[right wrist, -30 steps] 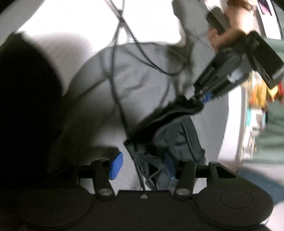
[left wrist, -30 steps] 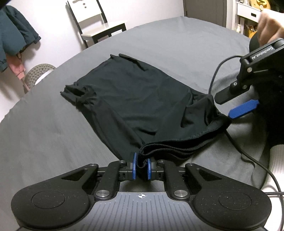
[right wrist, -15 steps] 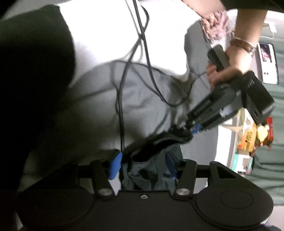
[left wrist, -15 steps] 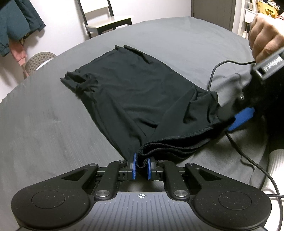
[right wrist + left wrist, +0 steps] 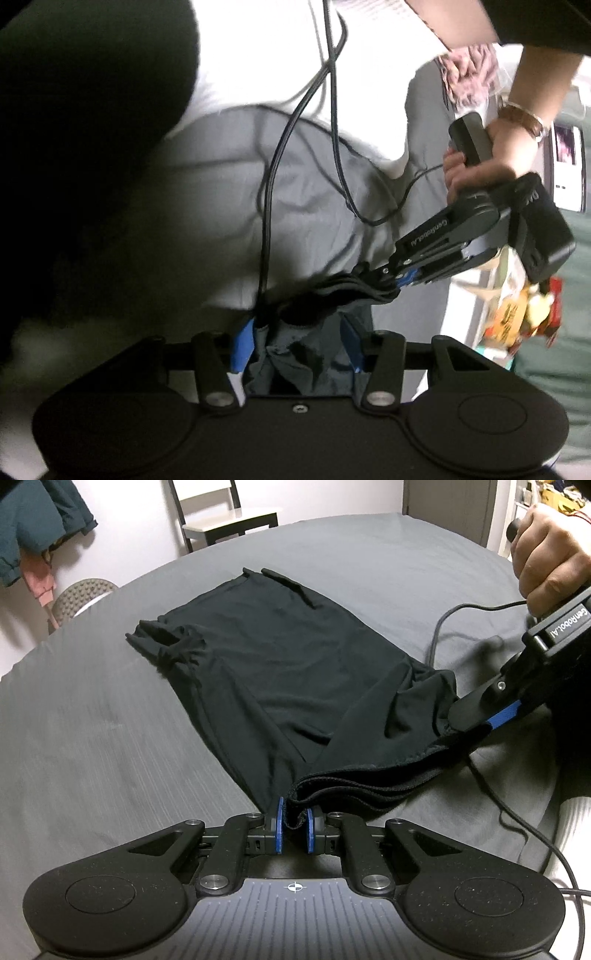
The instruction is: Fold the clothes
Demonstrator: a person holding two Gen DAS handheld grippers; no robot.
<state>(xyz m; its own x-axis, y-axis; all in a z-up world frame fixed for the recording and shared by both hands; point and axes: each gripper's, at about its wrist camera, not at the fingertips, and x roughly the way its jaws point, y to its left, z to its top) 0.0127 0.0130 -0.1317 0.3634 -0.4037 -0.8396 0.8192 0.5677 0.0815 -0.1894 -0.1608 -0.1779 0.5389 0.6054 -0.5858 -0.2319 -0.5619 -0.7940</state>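
The left tongs [image 5: 293, 829] pinched one corner of the black garment's [image 5: 280, 661] hem; the right tongs [image 5: 297, 345] stood spread around the other corner, not yet pressed on it. The garment lay flat ahead on the grey bed [image 5: 92, 746], thin, matte, limp, its near hem lifted. Judged: gripping for a fold; next, the right tongs must clamp, then both carry the hem forward evenly.
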